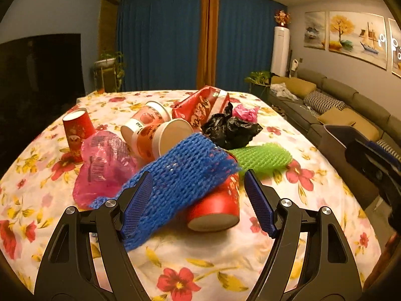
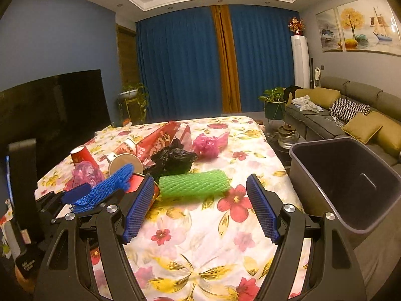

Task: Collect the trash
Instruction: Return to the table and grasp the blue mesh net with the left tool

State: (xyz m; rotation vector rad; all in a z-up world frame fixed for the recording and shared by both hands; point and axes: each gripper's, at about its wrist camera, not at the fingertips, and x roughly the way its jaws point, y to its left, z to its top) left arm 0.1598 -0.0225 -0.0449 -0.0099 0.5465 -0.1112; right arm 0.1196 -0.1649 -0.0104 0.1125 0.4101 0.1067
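Note:
Trash lies piled on a floral-clothed table. A blue foam net drapes over a tipped red cup. My left gripper is open with its jaws on either side of the net and cup. Behind lie a green foam net, a black bag, pink bags, paper cups and a red packet. My right gripper is open and empty, just short of the green net. A grey bin stands to the right of the table.
An upright red cup stands at the table's left. A sofa with cushions runs along the right wall. A dark TV screen is on the left. Blue curtains and potted plants are behind the table.

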